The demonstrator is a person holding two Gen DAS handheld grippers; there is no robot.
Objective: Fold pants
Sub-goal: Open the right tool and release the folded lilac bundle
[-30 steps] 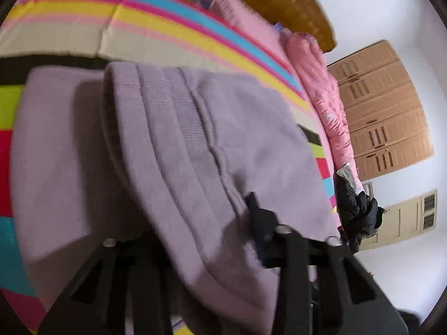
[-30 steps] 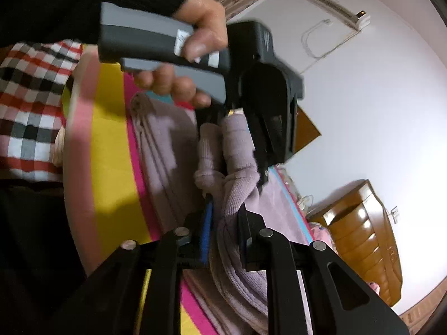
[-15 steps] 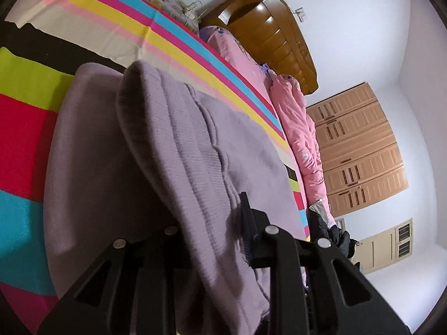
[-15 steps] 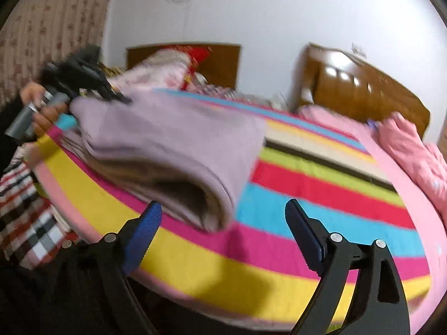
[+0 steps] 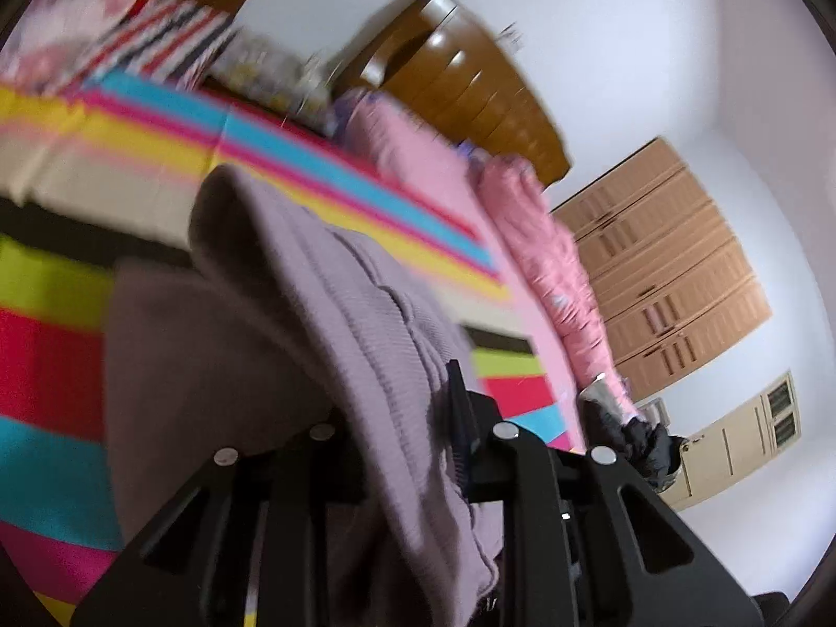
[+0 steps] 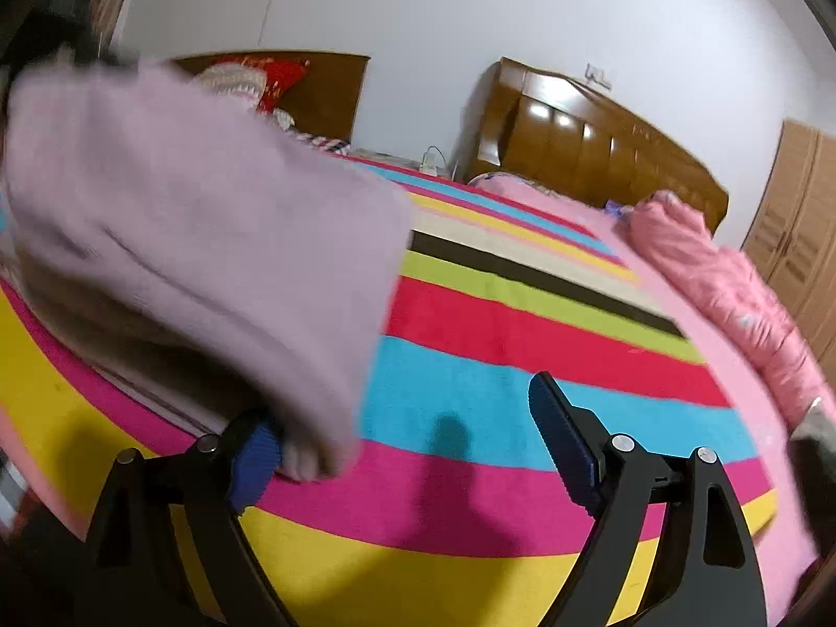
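Observation:
The lilac knit pants [image 5: 339,287] lie folded on the striped bedsheet [image 5: 47,345], with one thick fold raised off the bed. My left gripper [image 5: 402,418] is shut on that fold; the cloth drapes over its left finger and hides it. In the right wrist view the pants [image 6: 183,240] fill the left side, lifted and blurred. My right gripper [image 6: 407,449] stands open over the sheet [image 6: 522,324]. The pants' hanging edge rests against its left blue pad [image 6: 256,454], and nothing is pressed between the pads.
A pink quilt [image 6: 721,282] lies along the bed's far side below a wooden headboard [image 6: 575,141]. Pillows [image 5: 157,36] sit at the head end. A wooden wardrobe [image 5: 669,271] lines the wall, with dark clothes [image 5: 642,444] heaped at the bed's end.
My right gripper let go of the pants, opened wide and rolled away to face across the bed. The left gripper rose, lifting the held fold higher.

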